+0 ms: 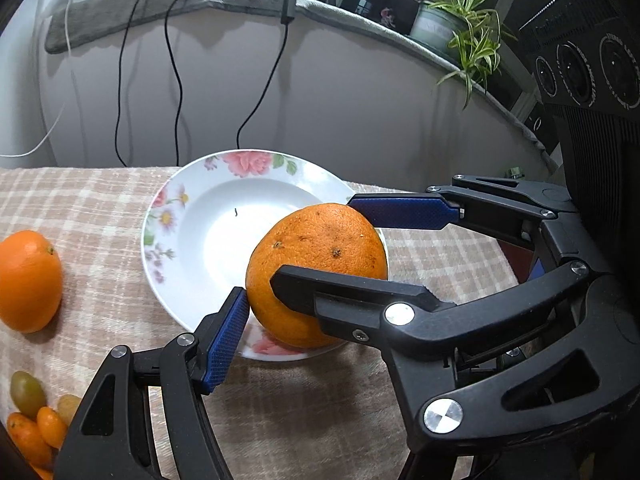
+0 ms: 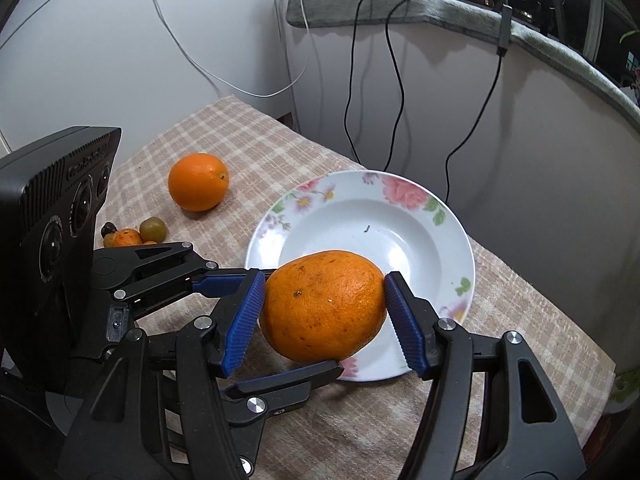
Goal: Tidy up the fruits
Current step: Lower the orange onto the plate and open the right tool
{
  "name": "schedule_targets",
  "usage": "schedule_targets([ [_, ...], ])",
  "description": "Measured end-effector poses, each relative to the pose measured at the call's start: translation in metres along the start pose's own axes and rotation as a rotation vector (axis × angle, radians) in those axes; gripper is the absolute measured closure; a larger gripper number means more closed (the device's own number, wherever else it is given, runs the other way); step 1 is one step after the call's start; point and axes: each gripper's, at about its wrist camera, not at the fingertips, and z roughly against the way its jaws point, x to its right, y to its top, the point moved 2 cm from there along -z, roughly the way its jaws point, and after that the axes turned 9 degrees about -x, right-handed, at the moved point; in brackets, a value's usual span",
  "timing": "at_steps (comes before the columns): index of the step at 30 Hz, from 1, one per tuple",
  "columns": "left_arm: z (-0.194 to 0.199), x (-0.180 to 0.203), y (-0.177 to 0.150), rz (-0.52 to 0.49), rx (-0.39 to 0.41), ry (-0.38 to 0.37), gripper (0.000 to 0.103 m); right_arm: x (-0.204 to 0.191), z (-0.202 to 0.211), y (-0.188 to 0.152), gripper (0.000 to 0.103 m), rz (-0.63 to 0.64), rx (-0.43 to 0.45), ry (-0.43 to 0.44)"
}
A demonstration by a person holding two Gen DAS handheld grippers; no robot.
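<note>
A large speckled orange (image 1: 320,240) (image 2: 324,304) hangs over the near rim of a white flowered plate (image 1: 224,216) (image 2: 404,240). My right gripper (image 2: 325,296) is shut on it, one blue pad pressed to each side. In the left wrist view the right gripper (image 1: 314,240) comes in from the right. My left gripper (image 1: 296,312) also holds the orange: its left pad (image 1: 224,344) touches the fruit's edge, and its other finger is mostly hidden. In the right wrist view the left gripper (image 2: 300,320) reaches in from the left, one finger under the orange.
A smaller smooth orange (image 1: 30,280) (image 2: 198,182) lies on the checked tablecloth (image 2: 280,168). A cluster of small orange and green fruits (image 1: 36,420) (image 2: 140,234) lies nearer. Black cables (image 2: 396,80) hang down the wall behind the plate. A potted plant (image 1: 460,28) stands on the ledge.
</note>
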Motion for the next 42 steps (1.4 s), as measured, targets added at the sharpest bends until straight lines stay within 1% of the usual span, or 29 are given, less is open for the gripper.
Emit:
schedule_targets([
  [11,-0.005,0.004,0.005,-0.018,-0.027,0.011,0.035,0.006,-0.003,-0.002,0.038,-0.022,-0.001,0.010],
  [13,-0.005,0.005,0.006,-0.027,-0.022,0.027,0.035,0.006,-0.004,-0.002,0.037,-0.026,0.001,0.005],
  [14,-0.003,0.006,0.006,-0.034,-0.010,0.042,0.035,0.006,-0.003,-0.002,0.035,-0.029,0.005,-0.002],
  [18,0.002,0.005,0.007,-0.046,0.002,0.044,0.034,0.006,0.004,-0.002,0.025,-0.043,0.027,-0.003],
  [20,0.003,0.003,0.006,-0.045,0.003,0.048,0.034,0.003,0.006,-0.003,0.024,-0.037,0.035,-0.021],
  [25,0.006,-0.003,0.001,-0.033,0.002,0.046,0.034,0.000,0.008,-0.006,0.023,-0.041,0.041,-0.027],
  [30,0.013,-0.009,-0.006,-0.021,0.011,0.042,0.034,0.005,0.014,-0.010,0.023,-0.091,0.063,-0.017],
  [39,0.033,-0.015,-0.015,-0.016,0.054,0.050,0.034,0.013,0.030,-0.021,0.023,-0.190,0.141,-0.006],
  [42,0.040,-0.018,-0.019,-0.015,0.068,0.049,0.034,0.013,0.033,-0.025,0.023,-0.201,0.147,-0.013],
])
